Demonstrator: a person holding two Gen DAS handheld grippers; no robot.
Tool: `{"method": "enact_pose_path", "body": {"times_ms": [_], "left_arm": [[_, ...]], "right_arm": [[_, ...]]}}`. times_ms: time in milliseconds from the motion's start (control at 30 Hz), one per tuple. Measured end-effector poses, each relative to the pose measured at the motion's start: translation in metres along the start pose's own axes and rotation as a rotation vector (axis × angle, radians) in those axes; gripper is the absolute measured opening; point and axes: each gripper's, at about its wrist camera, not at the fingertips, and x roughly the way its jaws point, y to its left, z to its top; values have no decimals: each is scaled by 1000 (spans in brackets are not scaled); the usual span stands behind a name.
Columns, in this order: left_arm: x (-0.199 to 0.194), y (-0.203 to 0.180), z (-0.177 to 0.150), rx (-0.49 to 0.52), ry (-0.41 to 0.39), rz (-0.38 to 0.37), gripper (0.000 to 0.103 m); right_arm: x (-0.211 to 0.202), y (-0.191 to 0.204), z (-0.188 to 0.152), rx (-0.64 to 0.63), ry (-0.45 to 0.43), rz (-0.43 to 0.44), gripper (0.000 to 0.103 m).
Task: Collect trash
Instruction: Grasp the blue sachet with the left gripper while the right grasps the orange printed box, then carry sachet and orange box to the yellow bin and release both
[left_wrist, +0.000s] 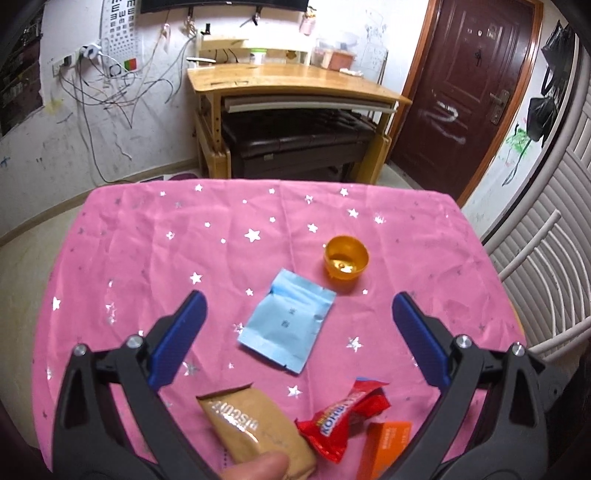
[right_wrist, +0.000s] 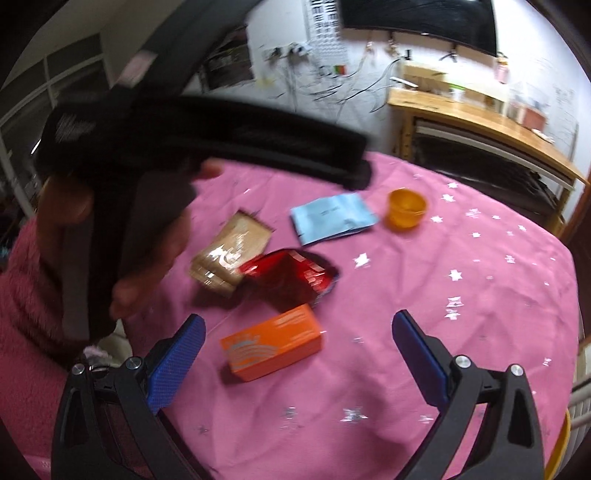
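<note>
Both tools (left_wrist: 297, 306) (right_wrist: 297, 328) wide open, empty, above trash.

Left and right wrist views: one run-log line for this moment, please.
left gripper: open, empty | right gripper: open, above orange box | blue packet: untouched

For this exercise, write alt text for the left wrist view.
An open left gripper hovers over a pink starred tablecloth holding a blue packet, an orange cup, a tan biscuit pack, a red wrapper and an orange box.

pink silver-starred cloth (left_wrist: 147, 240) | light-blue packet (left_wrist: 286, 325) | orange box (right_wrist: 271, 341) | red wrapper (right_wrist: 291, 277)
</note>
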Motion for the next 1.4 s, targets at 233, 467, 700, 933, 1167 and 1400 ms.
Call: {"method": "enact_pose_path", "body": {"times_ms": [233, 467, 700, 933, 1167, 1400], "left_arm": [[20, -3, 2, 39, 89, -19, 84], [42, -4, 7, 62, 173, -37, 81], [57, -8, 7, 96, 220, -10, 76], [63, -10, 3, 95, 233, 7, 51], [59, -18, 0, 109, 221, 22, 46], [32, -35, 14, 126, 153, 28, 46]], "right_arm": [[17, 15, 0, -51, 50, 23, 95], [32, 19, -3, -87, 90, 10, 95], [27, 12, -1, -69, 73, -23, 55], [16, 0, -12, -36, 55, -34, 55], [-8, -24, -17, 49, -13, -57, 55], [-36, -53, -30, 119, -81, -109, 55]]}}
